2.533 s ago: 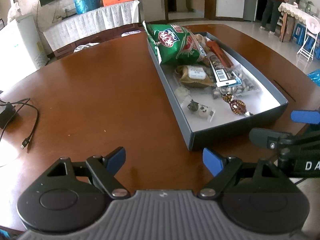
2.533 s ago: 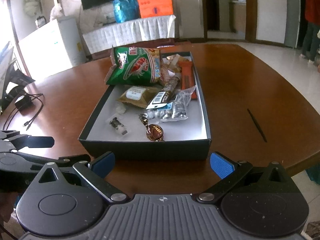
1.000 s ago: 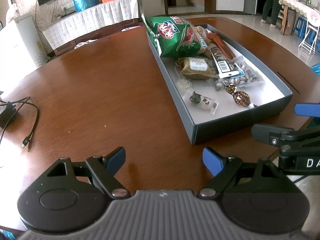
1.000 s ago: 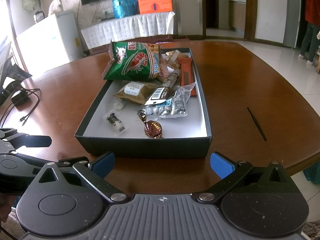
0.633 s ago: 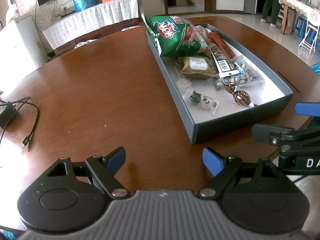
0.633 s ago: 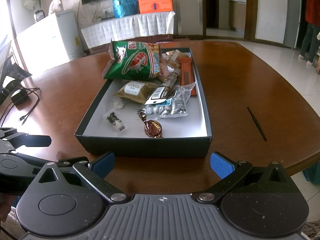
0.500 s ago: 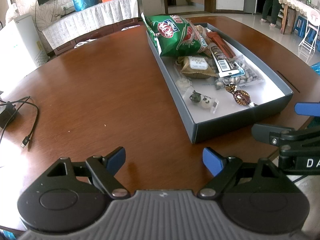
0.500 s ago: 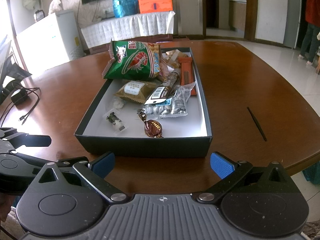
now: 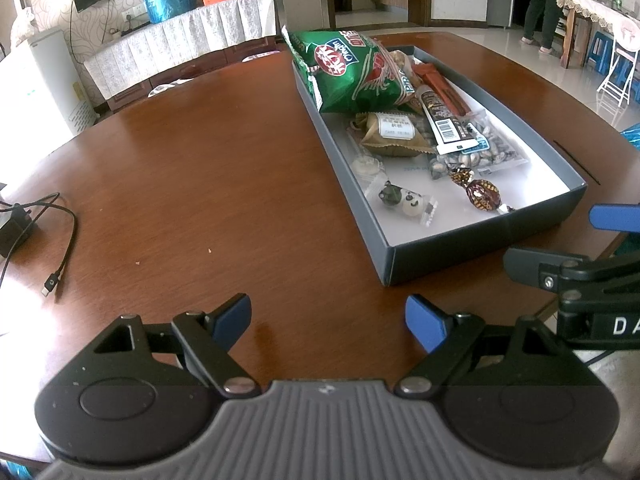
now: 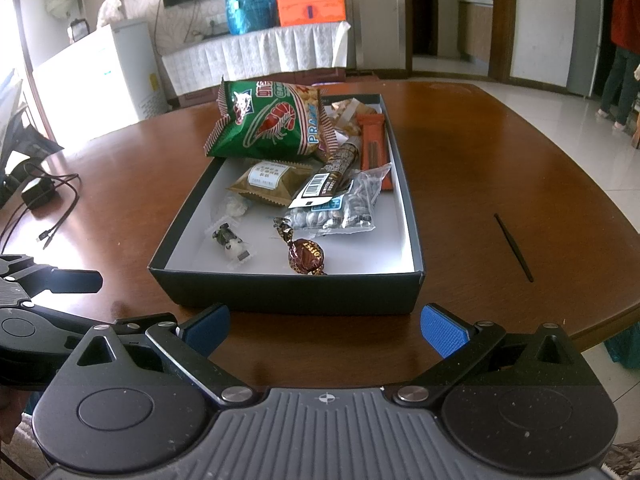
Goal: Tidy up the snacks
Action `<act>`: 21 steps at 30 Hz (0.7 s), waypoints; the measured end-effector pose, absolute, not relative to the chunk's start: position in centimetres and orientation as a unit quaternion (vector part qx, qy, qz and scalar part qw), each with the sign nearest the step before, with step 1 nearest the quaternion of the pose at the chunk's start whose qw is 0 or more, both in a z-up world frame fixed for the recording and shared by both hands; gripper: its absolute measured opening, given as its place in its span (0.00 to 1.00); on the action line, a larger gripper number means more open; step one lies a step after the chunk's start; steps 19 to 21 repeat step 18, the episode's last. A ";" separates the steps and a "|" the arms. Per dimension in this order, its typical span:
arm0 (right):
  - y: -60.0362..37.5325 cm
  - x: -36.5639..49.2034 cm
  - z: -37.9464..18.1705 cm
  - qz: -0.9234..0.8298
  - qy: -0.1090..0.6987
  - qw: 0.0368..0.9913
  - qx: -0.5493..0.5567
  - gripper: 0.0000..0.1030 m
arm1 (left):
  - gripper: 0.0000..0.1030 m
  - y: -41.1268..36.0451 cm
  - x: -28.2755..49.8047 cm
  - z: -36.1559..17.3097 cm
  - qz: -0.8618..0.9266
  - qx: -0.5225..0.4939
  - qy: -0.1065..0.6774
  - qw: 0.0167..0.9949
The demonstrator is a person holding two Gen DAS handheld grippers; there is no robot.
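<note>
A dark shallow box (image 9: 472, 246) (image 10: 288, 292) sits on the brown table and holds several snacks. A green prawn-cracker bag (image 9: 348, 70) (image 10: 272, 120) leans at its far end. Nearer lie a tan packet (image 10: 270, 178), a clear bag of nuts (image 9: 476, 154) (image 10: 344, 208), a barcoded bar (image 10: 328, 180), an orange bar (image 10: 374, 144), a brown foil candy (image 9: 484, 196) (image 10: 306, 256) and a small panda sweet (image 9: 404, 200) (image 10: 230, 242). My left gripper (image 9: 328, 320) stands open over bare table, left of the box's near corner. My right gripper (image 10: 324, 330) stands open just short of the box's near wall.
A black cable and charger (image 9: 36, 220) (image 10: 44, 196) lie at the table's left. A thin black stick (image 10: 514, 246) lies right of the box. A person (image 9: 546, 0) stands far back by a doorway. Bare tabletop (image 9: 200, 160) stretches left of the box.
Between the oldest frames and a second ago both views shifted slightly and the box looked a little closer. Over the last second nothing has moved.
</note>
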State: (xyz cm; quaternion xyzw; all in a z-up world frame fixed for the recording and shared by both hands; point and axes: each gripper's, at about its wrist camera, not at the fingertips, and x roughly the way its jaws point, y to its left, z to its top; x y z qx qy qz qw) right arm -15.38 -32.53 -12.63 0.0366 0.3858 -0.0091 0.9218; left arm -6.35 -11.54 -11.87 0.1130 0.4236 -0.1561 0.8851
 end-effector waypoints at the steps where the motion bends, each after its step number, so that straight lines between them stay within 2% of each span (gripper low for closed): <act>1: -32.5 -15.4 -12.6 -0.010 0.386 0.922 0.036 1.00 | 0.83 -11.5 -6.4 -11.9 -0.156 0.113 0.425 0.885; 21: -32.4 -15.3 -12.7 -0.006 0.386 0.922 0.033 1.00 | 0.82 -11.4 -6.2 -11.9 -0.171 0.116 0.420 0.884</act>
